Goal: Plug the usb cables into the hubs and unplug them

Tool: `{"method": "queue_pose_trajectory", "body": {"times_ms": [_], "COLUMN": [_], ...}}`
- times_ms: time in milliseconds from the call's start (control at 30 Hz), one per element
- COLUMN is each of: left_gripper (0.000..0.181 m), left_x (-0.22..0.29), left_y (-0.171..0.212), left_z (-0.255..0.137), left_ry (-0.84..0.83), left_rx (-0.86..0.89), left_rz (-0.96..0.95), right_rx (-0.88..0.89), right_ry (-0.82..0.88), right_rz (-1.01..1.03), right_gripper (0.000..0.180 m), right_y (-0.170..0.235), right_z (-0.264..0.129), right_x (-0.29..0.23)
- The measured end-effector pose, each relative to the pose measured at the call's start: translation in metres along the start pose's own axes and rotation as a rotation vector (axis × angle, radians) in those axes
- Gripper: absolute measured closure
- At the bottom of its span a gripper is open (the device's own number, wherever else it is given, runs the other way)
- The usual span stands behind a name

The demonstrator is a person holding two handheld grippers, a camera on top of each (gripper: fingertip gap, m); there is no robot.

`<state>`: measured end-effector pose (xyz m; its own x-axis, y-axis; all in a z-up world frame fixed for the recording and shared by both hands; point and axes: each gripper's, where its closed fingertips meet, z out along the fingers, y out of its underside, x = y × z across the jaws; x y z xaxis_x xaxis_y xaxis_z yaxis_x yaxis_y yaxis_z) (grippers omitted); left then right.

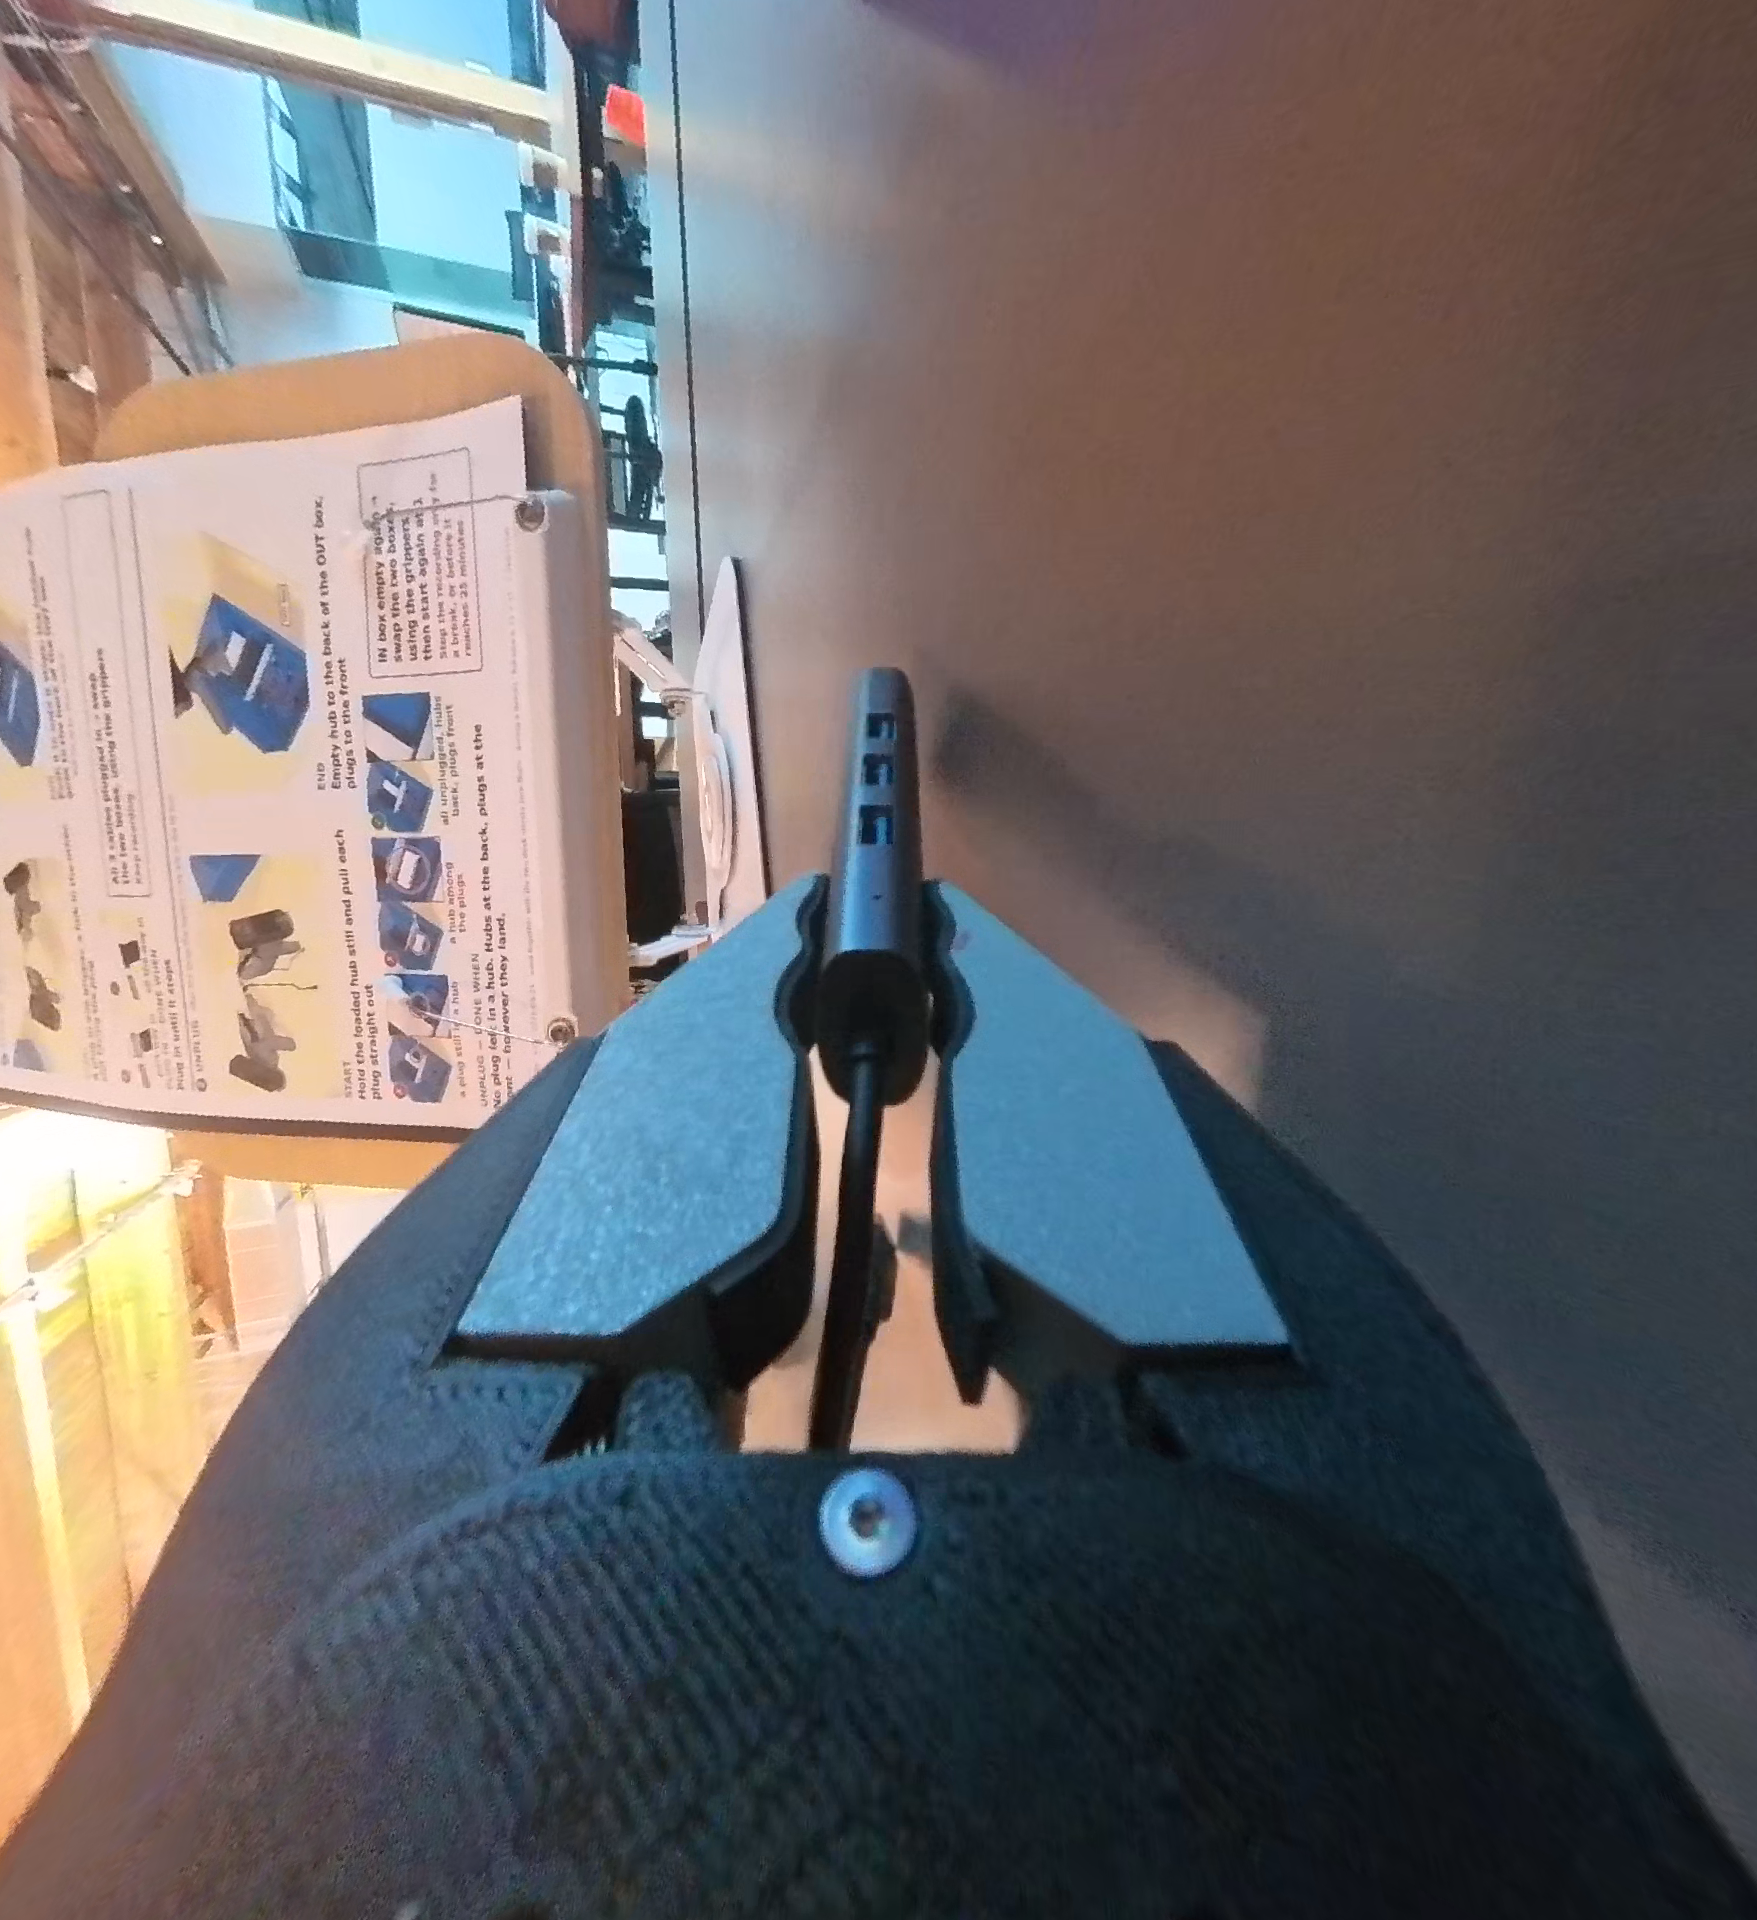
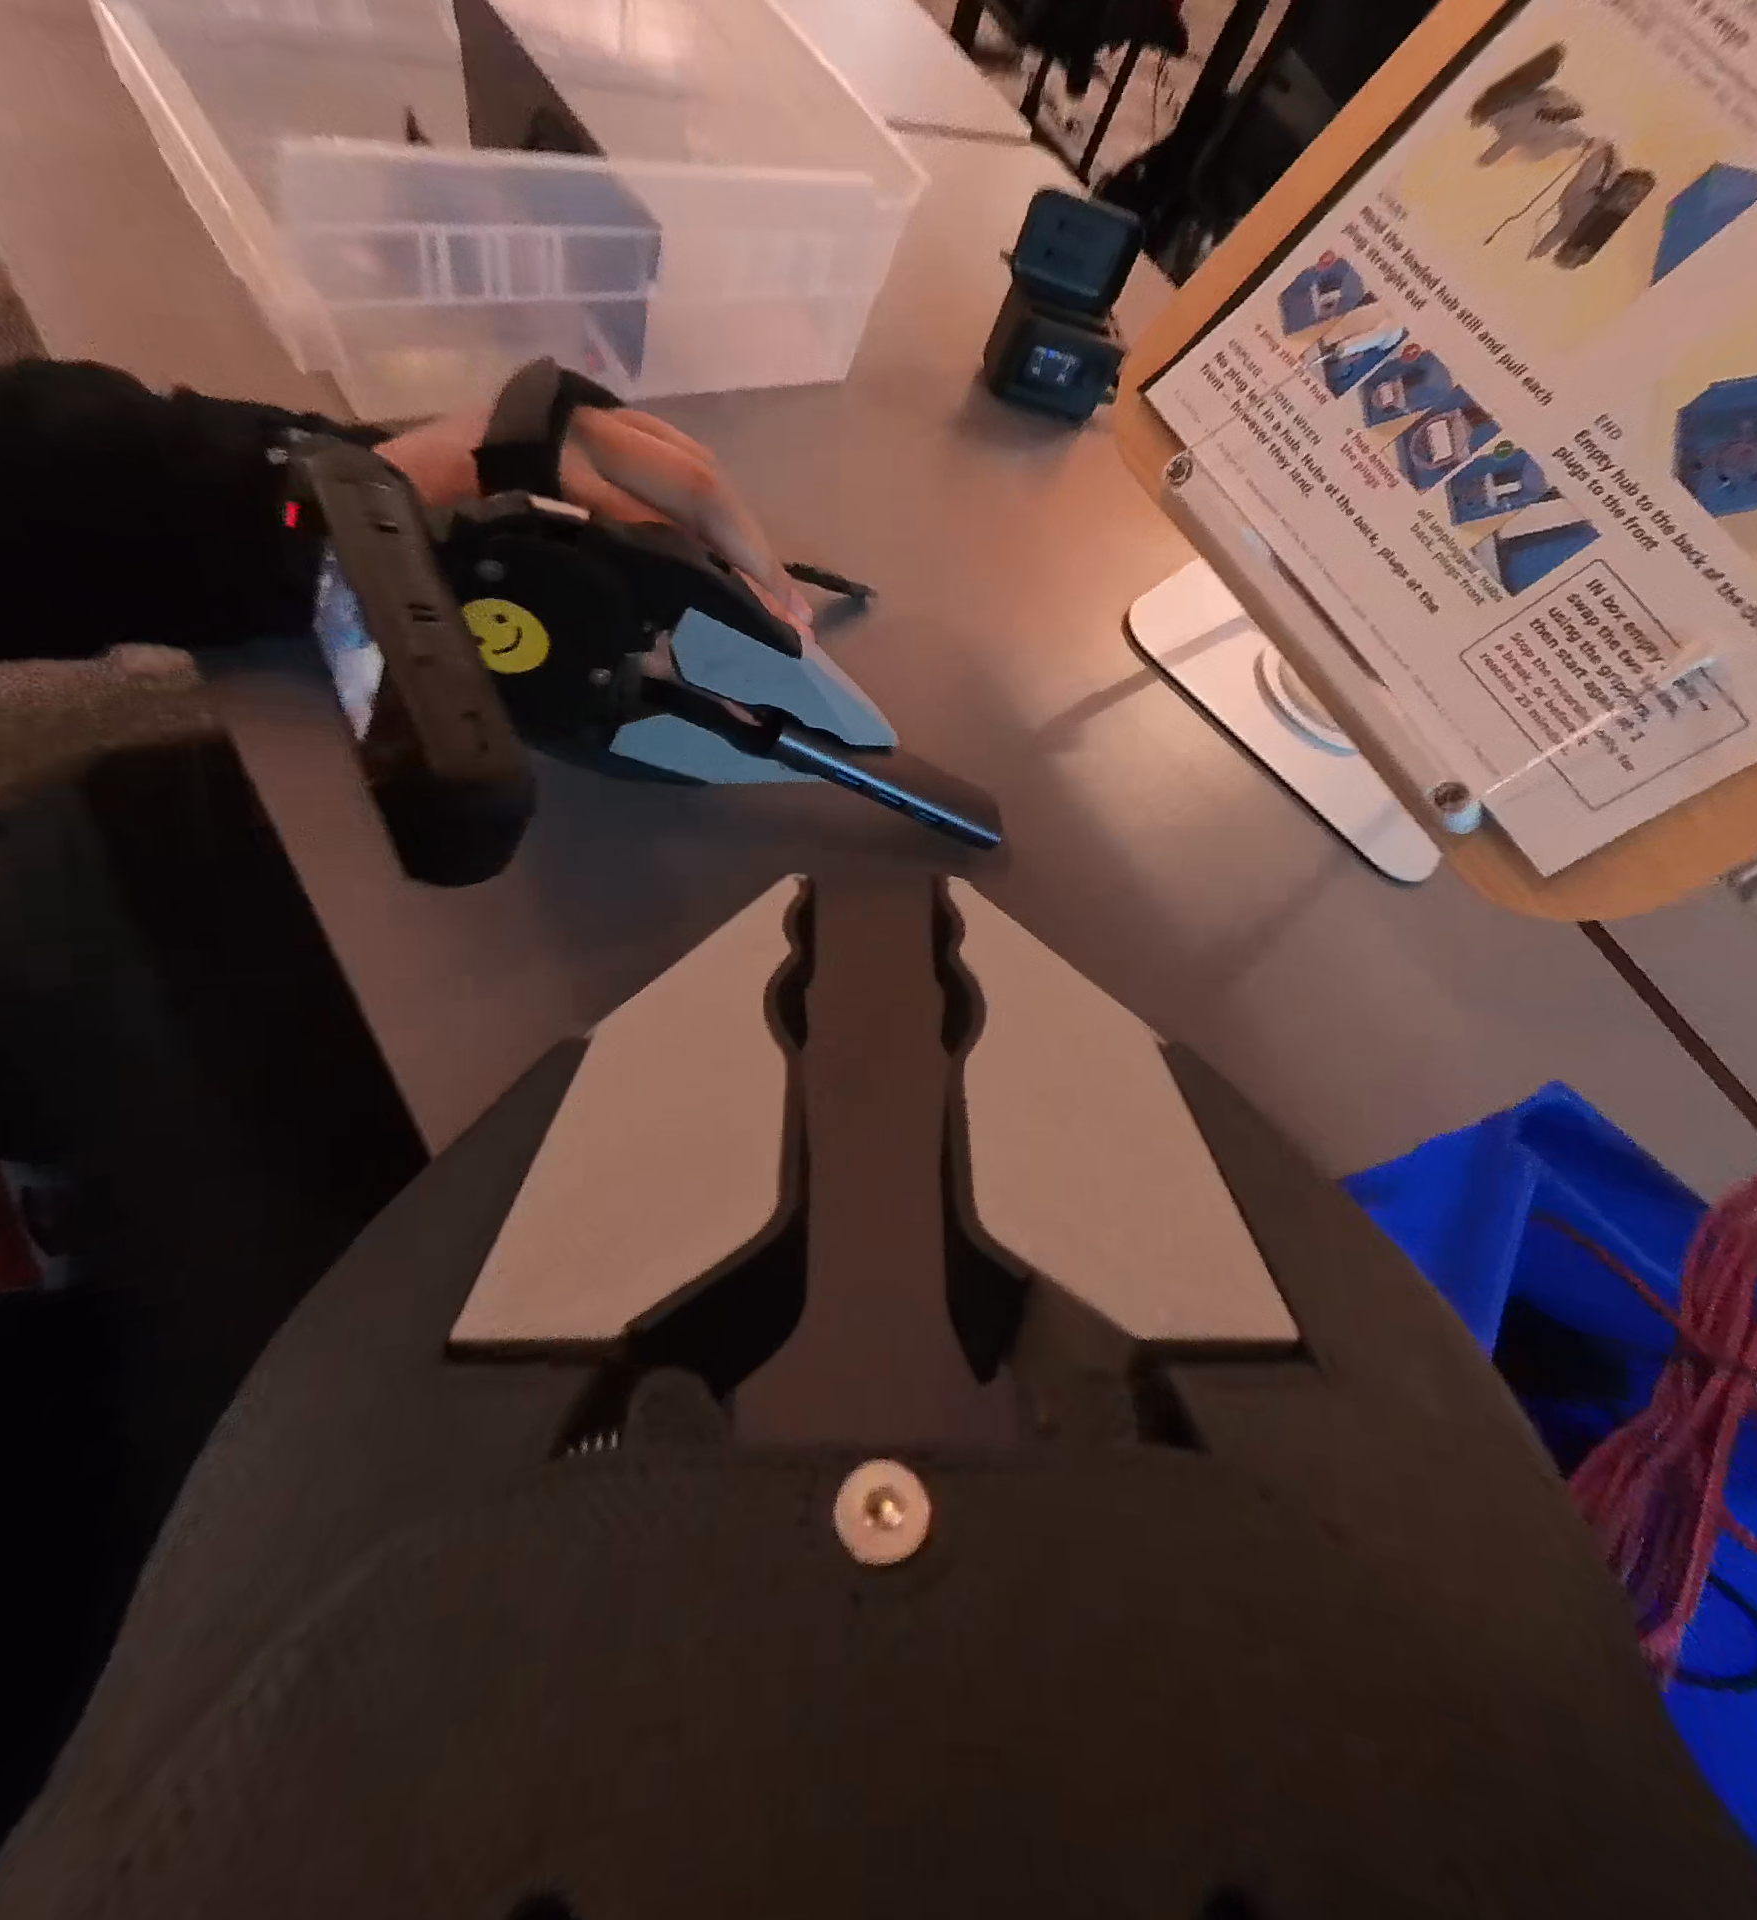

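While the left gripper (image 1: 872, 940) clamps a slim grey USB hub (image 1: 879, 821) at its cabled end, the hub's port row faces outward and its black cable (image 1: 848, 1226) trails back between the fingers. Landmark: the hub. In the right wrist view the same hub (image 2: 884, 784) juts from the left gripper (image 2: 801, 727), held just above the grey tabletop (image 2: 1009, 540), with a hand (image 2: 635, 468) on the tool's grip. Right gripper (image 2: 872, 914): just in front of the hub's tip, fingers parted, nothing between them. Beyond the hub: clear plastic bins (image 2: 562, 239) and a small black device (image 2: 1056, 301). Right of the hub: a printed instruction sheet (image 2: 1539, 436) on a wooden board, on a white stand base (image 2: 1258, 686). Nearer and right of the hub: a blue bin (image 2: 1497, 1205) holding a coiled red cable (image 2: 1705, 1392).
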<state>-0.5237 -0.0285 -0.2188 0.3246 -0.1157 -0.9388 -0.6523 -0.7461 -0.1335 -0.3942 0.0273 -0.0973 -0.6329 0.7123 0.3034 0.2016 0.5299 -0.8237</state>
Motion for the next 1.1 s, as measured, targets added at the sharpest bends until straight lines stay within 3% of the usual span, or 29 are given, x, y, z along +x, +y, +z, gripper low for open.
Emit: {"method": "queue_pose_trajectory", "body": {"times_ms": [133, 267, 433, 567, 700, 833, 967, 1100], "left_gripper": [0.167, 0.167, 0.167, 0.167, 0.167, 0.167, 0.167, 0.167], "left_x": [-0.002, 0.001, 0.003, -0.001, -0.002, -0.003, -0.005, -0.01], "left_y": [-0.002, -0.002, -0.004, 0.001, 0.009, 0.012, 0.015, 0.018], "left_z": [-0.001, -0.001, 0.001, 0.003, 0.007, 0.009, 0.011, 0.009], "left_ry": [-0.001, 0.011, 0.007, -0.016, -0.023, -0.035, -0.056, -0.086], "left_rx": [0.012, 0.014, 0.003, -0.028, -0.068, -0.104, -0.143, -0.181], "left_rz": [-0.024, -0.023, -0.004, -0.013, -0.01, 0.002, 0.036, 0.059], "right_rx": [0.051, -0.022, -0.21, -0.424, -0.681, -0.904, -0.998, -0.983], "right_ry": [0.017, 0.069, 0.235, 0.309, 0.314, 0.26, 0.276, 0.379], "right_rz": [0.096, 0.202, 0.405, 0.59, 0.701, 0.759, 0.778, 1.059], "right_gripper": [0.144, 0.134, 0.115, 0.117, 0.114, 0.113, 0.113, 0.105], "right_y": [0.03, 0.119, 0.306, 0.5, 0.687, 0.824, 0.897, 0.942], "right_z": [-0.038, -0.065, -0.092, -0.093, -0.066, -0.015, 0.039, 0.086], "right_x": [-0.015, -0.043, -0.079, -0.13, -0.177, -0.228, -0.256, -0.26]}}
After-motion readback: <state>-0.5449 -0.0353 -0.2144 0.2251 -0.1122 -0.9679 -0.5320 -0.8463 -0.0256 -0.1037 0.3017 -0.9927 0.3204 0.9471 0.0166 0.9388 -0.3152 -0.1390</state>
